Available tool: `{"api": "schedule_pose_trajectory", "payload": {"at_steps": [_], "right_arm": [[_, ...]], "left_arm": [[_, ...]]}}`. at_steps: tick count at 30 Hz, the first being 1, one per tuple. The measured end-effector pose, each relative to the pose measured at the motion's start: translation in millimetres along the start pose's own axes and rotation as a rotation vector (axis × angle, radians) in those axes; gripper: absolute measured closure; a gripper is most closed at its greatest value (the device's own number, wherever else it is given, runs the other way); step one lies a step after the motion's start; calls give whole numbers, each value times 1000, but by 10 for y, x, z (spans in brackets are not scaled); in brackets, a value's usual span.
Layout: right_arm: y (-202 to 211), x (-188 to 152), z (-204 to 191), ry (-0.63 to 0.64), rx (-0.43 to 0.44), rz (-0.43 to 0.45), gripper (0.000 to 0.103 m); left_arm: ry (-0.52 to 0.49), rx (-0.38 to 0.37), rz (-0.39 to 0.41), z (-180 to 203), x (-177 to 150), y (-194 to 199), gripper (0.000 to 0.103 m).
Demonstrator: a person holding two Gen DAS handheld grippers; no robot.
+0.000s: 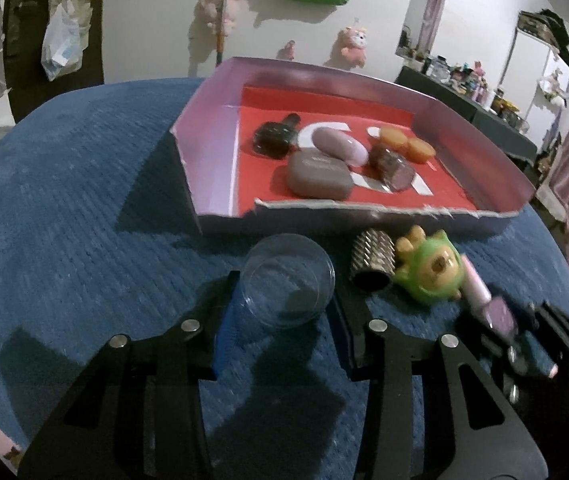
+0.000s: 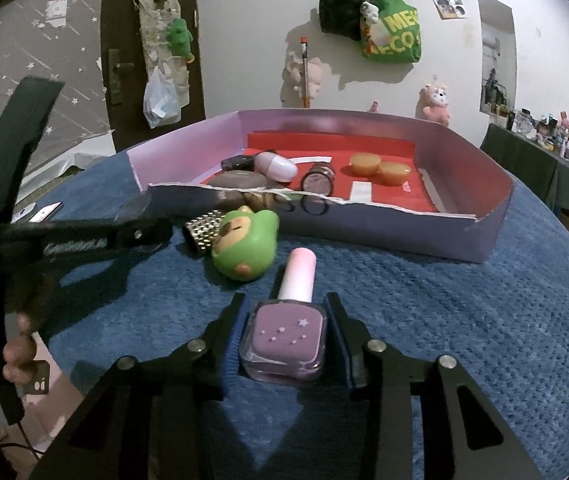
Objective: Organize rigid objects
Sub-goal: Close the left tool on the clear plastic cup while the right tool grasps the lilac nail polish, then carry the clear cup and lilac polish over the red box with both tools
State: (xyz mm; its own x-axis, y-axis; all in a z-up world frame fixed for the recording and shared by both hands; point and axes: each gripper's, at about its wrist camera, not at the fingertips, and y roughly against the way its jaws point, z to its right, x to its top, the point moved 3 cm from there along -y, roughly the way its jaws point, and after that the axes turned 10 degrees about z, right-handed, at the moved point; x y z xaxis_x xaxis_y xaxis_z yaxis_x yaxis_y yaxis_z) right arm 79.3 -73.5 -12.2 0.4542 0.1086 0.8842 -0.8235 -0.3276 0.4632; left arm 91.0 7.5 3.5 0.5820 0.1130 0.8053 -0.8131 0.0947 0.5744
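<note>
My left gripper (image 1: 286, 286) is shut on a clear plastic cup (image 1: 288, 280) lying on the blue cloth, just before the lilac cardboard tray (image 1: 212, 168). In the right wrist view my right gripper (image 2: 285, 300) is shut on a lilac nail polish bottle (image 2: 284, 336) with a pink cap, both pads against its square body. Between the two grippers lie a green toy figure (image 2: 244, 248) and a studded metal cylinder (image 2: 204, 230), close to the tray's torn front wall (image 2: 404, 232). On the tray's red floor are a dark bottle (image 1: 276, 138), a lilac oval case (image 1: 340, 146), a grey compact (image 1: 318, 176), a brown jar (image 1: 392, 164) and two orange caps (image 1: 406, 142).
A blue textured cloth (image 2: 484, 340) covers the round table. A phone (image 2: 44, 212) lies near the left edge, and a person's fingers (image 2: 16, 352) hold the left gripper handle. Plush toys and bags hang on the wall behind; a cluttered shelf (image 1: 484, 92) stands far right.
</note>
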Motion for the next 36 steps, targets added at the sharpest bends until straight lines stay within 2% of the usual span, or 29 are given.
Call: {"api": "schedule_pose_trajectory", "payload": {"at_steps": [8,12,21,36], "right_arm": [[7,12,268,-52,-45,-5,62],[8,11,292,-53,-46,-2,62],[7,22,246,-25,-55,-1,62],[195,205,167,-68,56,20,62]], "left_arm": [[-38,-93,-29,241,-158,188,65],[-65,-79,-23,309,-186,178,65],[-52,-77,-7,284,-196,173,65],[-65,-126,17,374,-111,297,65]]}}
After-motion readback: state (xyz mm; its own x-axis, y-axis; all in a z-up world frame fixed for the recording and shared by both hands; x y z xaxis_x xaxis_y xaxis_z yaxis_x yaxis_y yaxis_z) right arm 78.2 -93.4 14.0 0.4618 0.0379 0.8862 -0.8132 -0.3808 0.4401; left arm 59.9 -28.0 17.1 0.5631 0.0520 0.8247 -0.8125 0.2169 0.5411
